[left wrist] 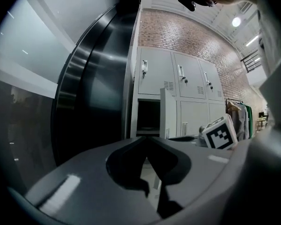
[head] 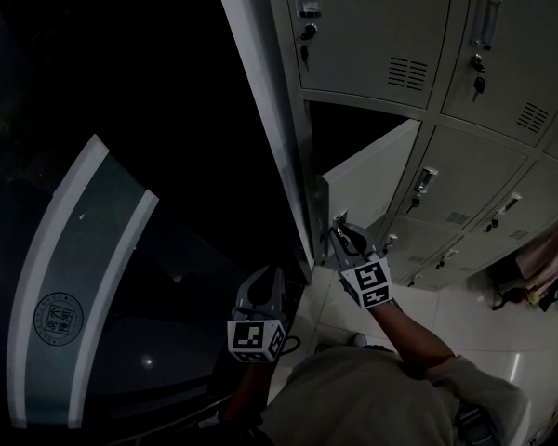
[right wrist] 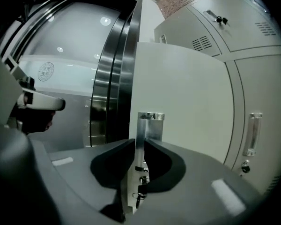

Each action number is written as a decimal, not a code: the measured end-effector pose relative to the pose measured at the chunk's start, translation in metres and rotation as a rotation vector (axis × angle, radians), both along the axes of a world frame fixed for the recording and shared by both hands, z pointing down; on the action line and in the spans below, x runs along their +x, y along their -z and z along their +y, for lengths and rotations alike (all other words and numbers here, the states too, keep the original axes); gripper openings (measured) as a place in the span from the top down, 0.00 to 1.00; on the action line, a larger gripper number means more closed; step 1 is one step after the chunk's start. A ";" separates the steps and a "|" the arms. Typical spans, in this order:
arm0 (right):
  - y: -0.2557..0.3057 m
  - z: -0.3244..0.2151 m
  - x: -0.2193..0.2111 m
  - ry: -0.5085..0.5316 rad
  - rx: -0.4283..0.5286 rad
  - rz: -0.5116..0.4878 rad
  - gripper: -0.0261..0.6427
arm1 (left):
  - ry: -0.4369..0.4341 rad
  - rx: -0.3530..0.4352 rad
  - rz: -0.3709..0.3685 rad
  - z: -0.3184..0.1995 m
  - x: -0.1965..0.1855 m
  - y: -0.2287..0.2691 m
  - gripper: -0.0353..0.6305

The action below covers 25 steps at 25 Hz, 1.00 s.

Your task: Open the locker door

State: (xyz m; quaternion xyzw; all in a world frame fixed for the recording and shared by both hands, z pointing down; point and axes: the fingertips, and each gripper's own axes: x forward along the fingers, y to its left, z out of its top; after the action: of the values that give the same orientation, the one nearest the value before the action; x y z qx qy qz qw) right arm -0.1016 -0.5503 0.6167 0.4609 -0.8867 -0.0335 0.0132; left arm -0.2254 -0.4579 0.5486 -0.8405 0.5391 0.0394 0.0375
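Bracketing door handle [right wrist: 151, 125], apparently: right tool [right wrist: 138, 144].

Lockers [head: 381, 35]: painted sheet metal, pale grey, matt, smooth. Door [right wrist: 187, 102]: same paint, faint sheen. Handle [right wrist: 151, 125]: bare metal, polished, bright. Curved wall [left wrist: 93, 78] at 9 o'clock in the left gripper view: dark, glossy, mirror-like; glass or polished metal, can't tell. Brick wall [left wrist: 187, 36] at 1 o'clock: rough, matt. Floor [head: 474, 328]: pale tiles, smooth, glossy. Clothes [head: 549, 268] at 3 o'clock in the head view: soft cloth. Left gripper [left wrist: 146, 139] and right gripper [right wrist: 139, 142]: grey plastic shells, matt, smooth; fingers [right wrist: 107, 168] dark, matt. Marker cubes [head: 256, 334]: matt black-and-white print. Sleeve [head: 372, 398]: matt cloth.
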 end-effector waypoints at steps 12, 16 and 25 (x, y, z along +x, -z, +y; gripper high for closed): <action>0.000 0.074 0.080 -0.078 0.056 -0.018 0.96 | -0.078 -0.004 -0.010 -0.002 0.046 -0.002 0.86; 0.004 0.081 0.101 -0.114 0.046 -0.037 0.96 | -0.102 -0.005 -0.014 0.000 0.060 -0.001 0.86; 0.014 0.093 0.121 -0.177 0.031 -0.066 0.96 | -0.122 -0.004 -0.021 0.007 0.073 0.004 0.86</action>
State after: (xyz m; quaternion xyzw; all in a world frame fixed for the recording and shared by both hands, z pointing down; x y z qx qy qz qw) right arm 0.0189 -0.4573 0.6028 0.5382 -0.8420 -0.0305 -0.0203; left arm -0.1526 -0.4507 0.5451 -0.8722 0.4865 0.0317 0.0390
